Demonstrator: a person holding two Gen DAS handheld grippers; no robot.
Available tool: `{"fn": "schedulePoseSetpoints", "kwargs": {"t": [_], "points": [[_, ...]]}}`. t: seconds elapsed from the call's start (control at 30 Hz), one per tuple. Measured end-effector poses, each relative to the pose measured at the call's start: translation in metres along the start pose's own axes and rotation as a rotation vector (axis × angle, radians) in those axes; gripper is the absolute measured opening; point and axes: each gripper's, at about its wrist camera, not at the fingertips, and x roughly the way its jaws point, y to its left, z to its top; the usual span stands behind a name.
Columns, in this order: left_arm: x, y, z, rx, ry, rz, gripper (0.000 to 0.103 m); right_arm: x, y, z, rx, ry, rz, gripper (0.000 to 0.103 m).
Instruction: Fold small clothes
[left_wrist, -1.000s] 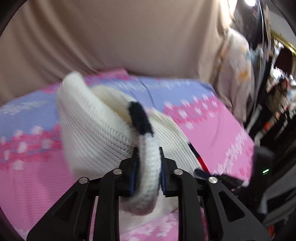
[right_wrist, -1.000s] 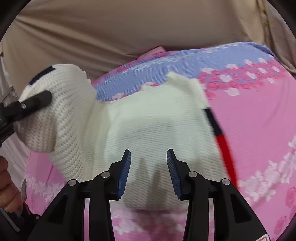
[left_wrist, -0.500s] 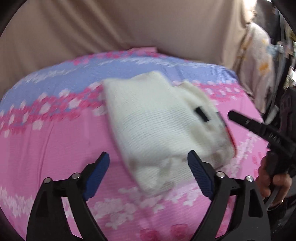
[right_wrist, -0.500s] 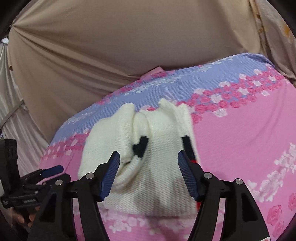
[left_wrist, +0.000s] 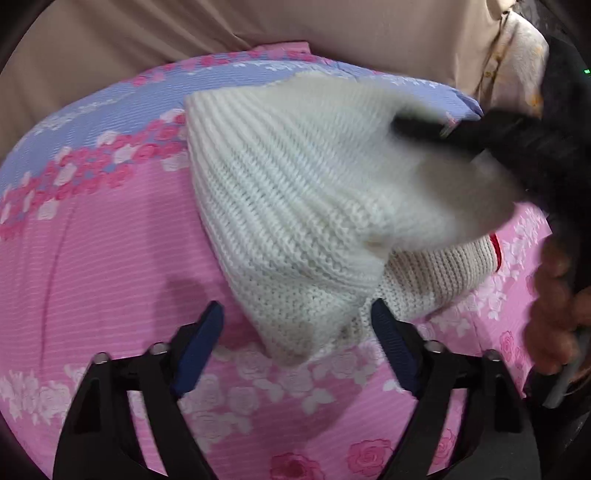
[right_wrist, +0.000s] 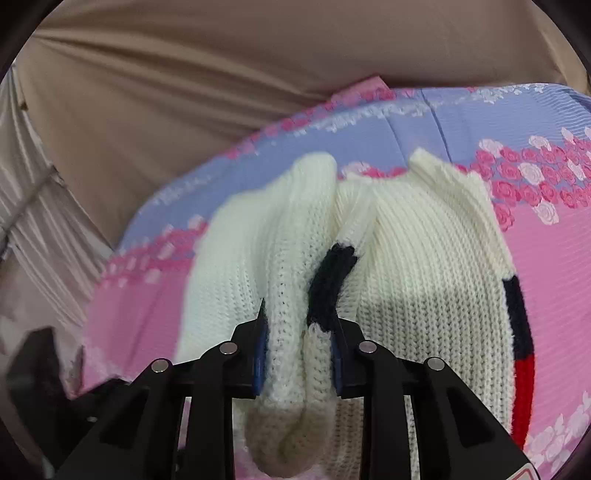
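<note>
Right gripper (right_wrist: 297, 363) jaws closing, pinching a fold of white knit sweater (right_wrist: 424, 266) at 6 o'clock. Left gripper (left_wrist: 295, 339) jaws closing, wide apart, sweater corner between, untouched. Sweater on floral bedsheet (left_wrist: 92, 258).

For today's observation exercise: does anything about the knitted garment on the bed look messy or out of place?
The white knitted sweater is bunched, not flat: the right gripper, closing, pinches a thick fold with a black stripe. Its near corner lies between the left gripper's closing jaws, ungripped.

One white knitted sweater (right_wrist: 424, 266), one floral bedsheet (left_wrist: 92, 258), two claws, one hand (left_wrist: 554, 314).
</note>
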Motion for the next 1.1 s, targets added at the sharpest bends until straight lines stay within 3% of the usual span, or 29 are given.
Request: {"fn": "schedulePoseSetpoints", "kwargs": {"t": [0.07, 0.13, 0.2, 0.27, 0.37, 0.43, 0.53, 0.6, 0.67, 0.77, 0.83, 0.9, 0.93, 1.0, 1.07, 1.1], "points": [[0.011, 0.002, -0.001, -0.010, 0.042, -0.002, 0.058, -0.036, -0.002, 0.006, 0.010, -0.091, 0.048, 0.023], [0.019, 0.007, -0.004, -0.029, 0.063, -0.024, 0.054, -0.065, -0.012, 0.002, -0.003, -0.163, -0.004, 0.023], [0.020, 0.002, -0.004, -0.004, 0.055, -0.002, 0.055, -0.059, -0.037, -0.007, -0.003, -0.135, -0.141, 0.024], [0.021, -0.006, -0.005, 0.026, 0.053, 0.026, 0.056, -0.028, -0.071, -0.023, 0.040, -0.017, -0.240, 0.025], [0.014, -0.010, -0.007, 0.036, 0.045, 0.021, 0.055, -0.036, -0.085, -0.040, 0.101, -0.043, -0.158, 0.028], [0.000, -0.010, -0.008, 0.047, 0.023, 0.001, 0.063, -0.048, -0.080, -0.040, 0.085, -0.077, -0.154, 0.034], [-0.020, -0.007, -0.008, 0.048, -0.024, 0.014, 0.068, -0.043, -0.084, -0.040, 0.087, -0.049, -0.127, 0.038], [-0.034, -0.002, 0.002, 0.023, -0.056, 0.002, 0.068, -0.036, -0.086, -0.040, 0.106, -0.027, -0.095, 0.032], [-0.043, 0.000, 0.012, 0.007, -0.094, -0.007, 0.068, -0.045, -0.081, -0.039, 0.097, -0.077, -0.085, 0.024], [-0.043, -0.010, 0.024, 0.021, -0.125, 0.025, 0.068, -0.076, -0.076, -0.038, 0.106, -0.169, -0.052, 0.023], [-0.020, -0.018, 0.025, 0.049, -0.087, 0.073, 0.068, -0.078, -0.083, -0.041, 0.109, -0.162, -0.085, 0.025], [0.015, -0.021, 0.022, 0.058, -0.008, 0.114, 0.068, -0.051, -0.097, -0.049, 0.087, -0.041, -0.166, 0.030], [0.023, -0.019, 0.018, 0.046, 0.011, 0.116, 0.068, -0.042, -0.104, -0.055, 0.096, -0.017, -0.164, 0.029], [0.018, -0.017, 0.016, 0.029, -0.010, 0.107, 0.068, -0.055, -0.104, -0.058, 0.129, -0.046, -0.143, 0.037], [0.008, -0.016, 0.017, 0.023, -0.028, 0.093, 0.068, -0.076, -0.098, -0.054, 0.127, -0.095, -0.197, 0.049], [0.001, -0.015, 0.019, 0.021, -0.039, 0.085, 0.068, -0.089, -0.094, -0.049, 0.121, -0.131, -0.219, 0.050]]}}
